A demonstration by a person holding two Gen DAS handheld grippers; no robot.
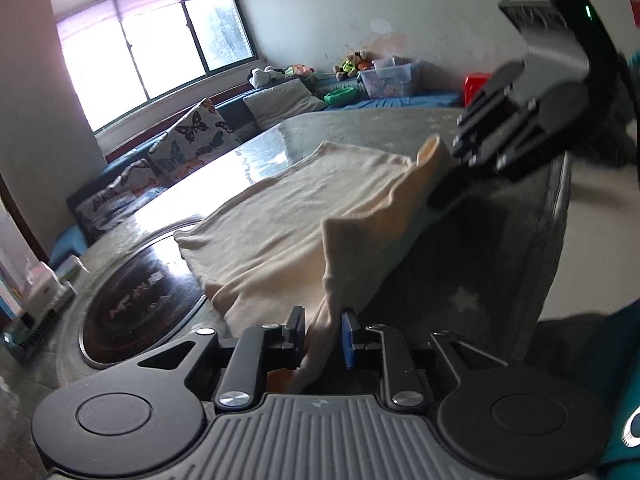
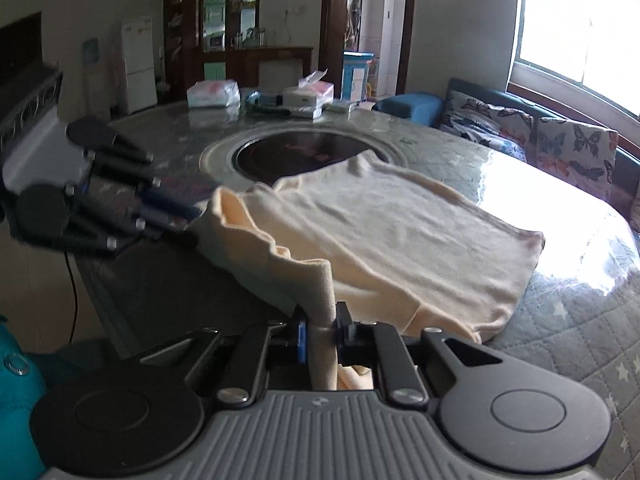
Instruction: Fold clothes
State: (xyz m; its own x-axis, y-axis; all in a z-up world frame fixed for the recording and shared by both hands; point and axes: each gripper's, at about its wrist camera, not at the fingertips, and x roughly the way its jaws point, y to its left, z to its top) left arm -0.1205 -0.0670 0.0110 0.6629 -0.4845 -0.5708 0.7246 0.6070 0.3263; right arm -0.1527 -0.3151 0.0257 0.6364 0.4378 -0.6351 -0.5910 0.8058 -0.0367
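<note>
Spread across a quilt-covered table (image 2: 560, 320) beside a window, a cream garment (image 2: 400, 232) is held lifted by its near edge, one corner clamped in the left hand-held gripper (image 1: 322, 334), the other in the right hand-held gripper (image 2: 320, 330), its body stretching away from both.

The garment (image 2: 384, 236) lay on the bench (image 2: 560, 312), its near edge lifted off the surface between the left gripper (image 1: 322, 336) and right gripper (image 2: 320, 334). Beyond it sat the round inset (image 2: 296, 156), with boxes (image 2: 308, 94) at the far edge. A sofa (image 2: 532, 132) stood beside the bench under the window (image 2: 580, 20).
</note>
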